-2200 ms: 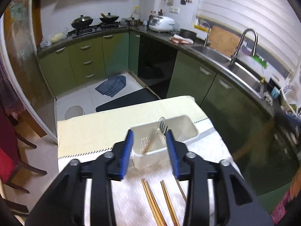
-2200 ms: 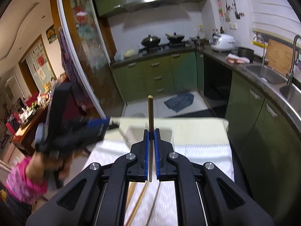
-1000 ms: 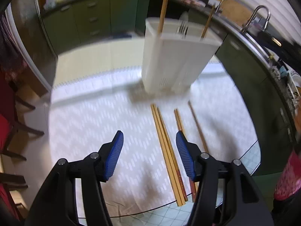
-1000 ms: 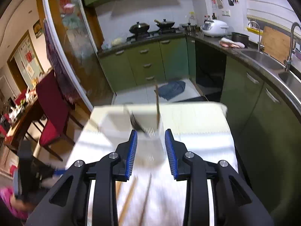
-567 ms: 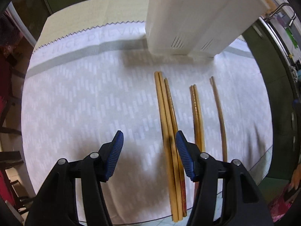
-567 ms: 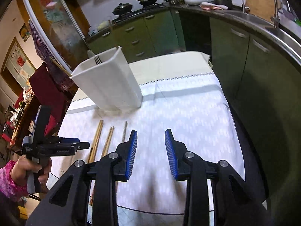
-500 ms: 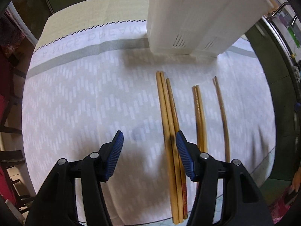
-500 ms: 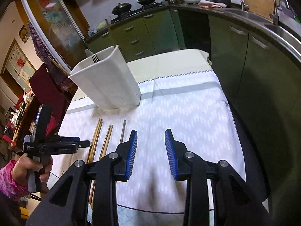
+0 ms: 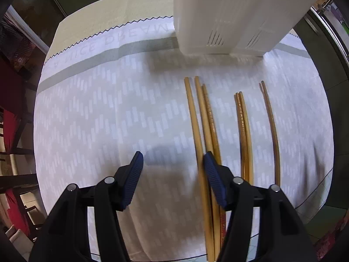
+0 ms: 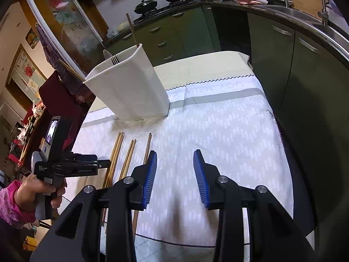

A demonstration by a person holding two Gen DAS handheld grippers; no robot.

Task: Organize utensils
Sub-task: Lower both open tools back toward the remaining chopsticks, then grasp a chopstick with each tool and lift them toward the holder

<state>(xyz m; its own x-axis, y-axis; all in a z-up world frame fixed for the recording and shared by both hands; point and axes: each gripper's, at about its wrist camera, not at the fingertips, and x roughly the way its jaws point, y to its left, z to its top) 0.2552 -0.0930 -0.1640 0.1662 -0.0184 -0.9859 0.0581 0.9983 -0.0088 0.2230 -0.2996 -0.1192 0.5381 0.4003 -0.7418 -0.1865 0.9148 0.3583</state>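
Several wooden chopsticks (image 9: 201, 126) lie side by side on the white patterned tablecloth (image 9: 109, 113), in front of a white utensil holder (image 9: 235, 13). My left gripper (image 9: 172, 166) is open and empty, low over the cloth, its right finger over the leftmost chopsticks. In the right wrist view the chopsticks (image 10: 128, 155) lie left of my right gripper (image 10: 174, 170), which is open and empty above the cloth. The holder (image 10: 128, 87) there has a fork, a spoon and chopsticks standing in it. The left gripper (image 10: 102, 163) shows at the left, held by a hand.
The table's near edge (image 10: 185, 243) runs just below my right gripper. Green kitchen cabinets (image 10: 305, 69) stand close on the right. A red chair (image 10: 63, 96) stands beyond the table's left side.
My right gripper let go of a chopstick into the holder, opened and pulled back and down. My left gripper dropped low over the cloth and moved toward the leftmost chopsticks.
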